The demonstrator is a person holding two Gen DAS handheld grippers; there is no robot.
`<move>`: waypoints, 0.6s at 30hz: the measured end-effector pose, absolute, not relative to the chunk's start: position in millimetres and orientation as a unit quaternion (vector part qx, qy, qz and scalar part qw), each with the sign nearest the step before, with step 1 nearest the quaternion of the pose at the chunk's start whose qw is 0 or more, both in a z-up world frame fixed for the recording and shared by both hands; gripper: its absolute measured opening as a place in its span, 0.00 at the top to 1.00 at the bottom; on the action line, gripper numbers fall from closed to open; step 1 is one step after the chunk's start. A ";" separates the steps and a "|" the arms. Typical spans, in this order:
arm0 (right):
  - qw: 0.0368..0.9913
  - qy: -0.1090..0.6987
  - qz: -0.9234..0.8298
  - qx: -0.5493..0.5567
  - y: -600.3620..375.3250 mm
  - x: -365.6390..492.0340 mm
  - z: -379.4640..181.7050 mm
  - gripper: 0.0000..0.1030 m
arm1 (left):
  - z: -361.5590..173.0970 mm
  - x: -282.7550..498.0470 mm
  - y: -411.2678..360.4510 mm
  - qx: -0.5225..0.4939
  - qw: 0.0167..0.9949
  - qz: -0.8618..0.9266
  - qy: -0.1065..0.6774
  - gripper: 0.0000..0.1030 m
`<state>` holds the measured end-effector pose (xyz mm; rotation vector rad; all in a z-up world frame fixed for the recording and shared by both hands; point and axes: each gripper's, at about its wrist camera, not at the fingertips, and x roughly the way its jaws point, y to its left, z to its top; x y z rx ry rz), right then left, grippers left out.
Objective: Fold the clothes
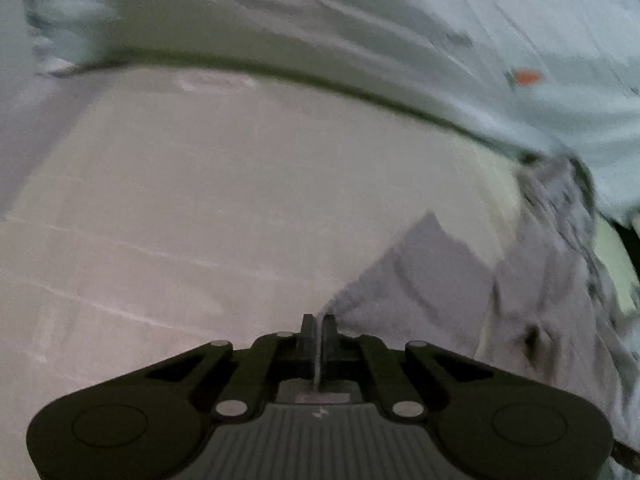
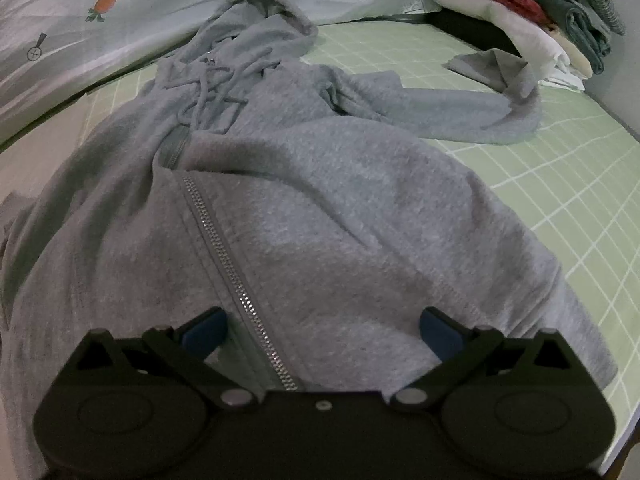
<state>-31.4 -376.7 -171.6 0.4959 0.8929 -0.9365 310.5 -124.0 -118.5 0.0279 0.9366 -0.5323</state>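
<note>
Right gripper (image 2: pixel 322 330): jaws spread wide, blue pads either side of the zipper line near the lower front of the hoodie; nothing pinched between them.
Left gripper (image 1: pixel 319 334): jaws closed tight together, with a thin pale sliver of what looks like fabric caught between the fingertips; the view is blurred, so what that sliver belongs to cannot be told for sure.
Grey hoodie (image 2: pixel 320 208): lies front-up on the bed, its hem nearest the right gripper and its hood farthest away; in the left wrist view a grey fold of it (image 1: pixel 440 280) lies just right of the closed fingertips.
Zipper (image 2: pixel 224 248): metal teeth run from the hem up the middle, closed low down, parted near the chest.
Drawstrings (image 2: pixel 216 84): tangled in loose loops over the chest, below the hood.
Sleeve (image 2: pixel 460 116): stretched out to the right, bent back at the cuff end.
Bed sheet (image 2: pixel 560 184): pale green with a white grid, under the hoodie.
Hood (image 2: pixel 260 12): open, resting against the quilt edge.
Quilt (image 2: pixel 80 32): pale, printed with a carrot, along the far side of the bed.
Stack of clothes (image 2: pixel 552 20): folded pieces piled at the far right corner, well apart from the hoodie body.
</note>
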 end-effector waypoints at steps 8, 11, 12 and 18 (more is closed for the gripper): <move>0.775 0.405 -0.430 0.225 -376.3 -32.6 -173.3 0.00 | -77.4 307.8 -3.0 -0.053 0.924 -0.072 0.373 0.97; 0.776 0.403 -0.431 0.225 -375.7 -32.4 -173.7 0.00 | -97.2 294.5 19.4 -0.058 0.907 -0.050 0.415 0.95; 0.776 0.403 -0.431 0.224 -375.2 -32.3 -173.8 0.00 | -105.9 289.3 23.7 -0.059 0.898 -0.045 0.433 0.94; 0.778 0.400 -0.431 0.223 -373.7 -32.5 -174.4 0.00 | -127.4 273.8 43.9 -0.109 0.871 -0.012 0.478 0.72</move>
